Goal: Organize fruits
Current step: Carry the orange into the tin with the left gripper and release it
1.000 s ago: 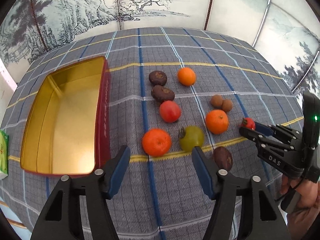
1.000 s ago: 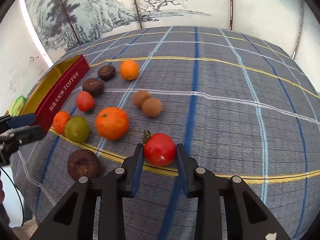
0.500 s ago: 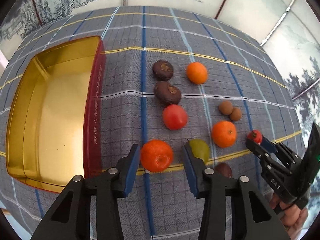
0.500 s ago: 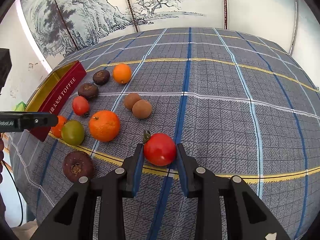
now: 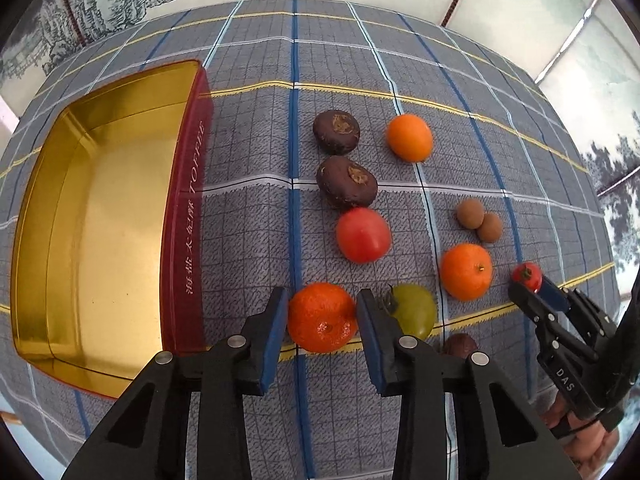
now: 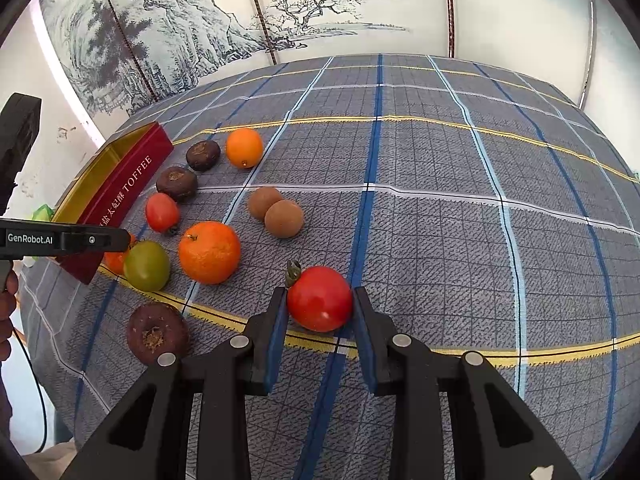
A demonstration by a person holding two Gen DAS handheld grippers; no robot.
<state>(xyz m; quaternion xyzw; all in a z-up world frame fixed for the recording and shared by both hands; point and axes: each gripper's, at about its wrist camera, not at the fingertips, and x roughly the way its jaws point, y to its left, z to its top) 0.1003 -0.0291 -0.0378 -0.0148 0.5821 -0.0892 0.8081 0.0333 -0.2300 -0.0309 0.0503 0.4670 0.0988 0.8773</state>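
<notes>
From the left wrist view, the left gripper [image 5: 322, 316] is clamped on a mandarin [image 5: 321, 317], both blue pads pressed against its sides while it sits on the checked tablecloth [image 5: 248, 216]. Just beside it, to the right, lies a green tomato [image 5: 416, 310], almost touching the right-hand pad. The open toffee tin [image 5: 188, 216] stands close on the left, its gold inside bare. Further up the cloth are a red tomato [image 5: 363, 234], two dark brown fruits, two more oranges and a pair of small brown ones. To my eye the sensible thing here is a straight lift first, so the green tomato is not nudged, then a short carry left over the tin's red wall and a low release, so the fruit does not bounce on the metal.

From the right wrist view, the right gripper [image 6: 320, 300] grips a cherry tomato [image 6: 319, 298] with its stalk pointing away, resting on the cloth near a yellow stripe. A large orange [image 6: 209, 252] lies to its left, clear of the jaws. That skin looks soft, so I'd hold it gently and wait until the other arm clears the tin.
</notes>
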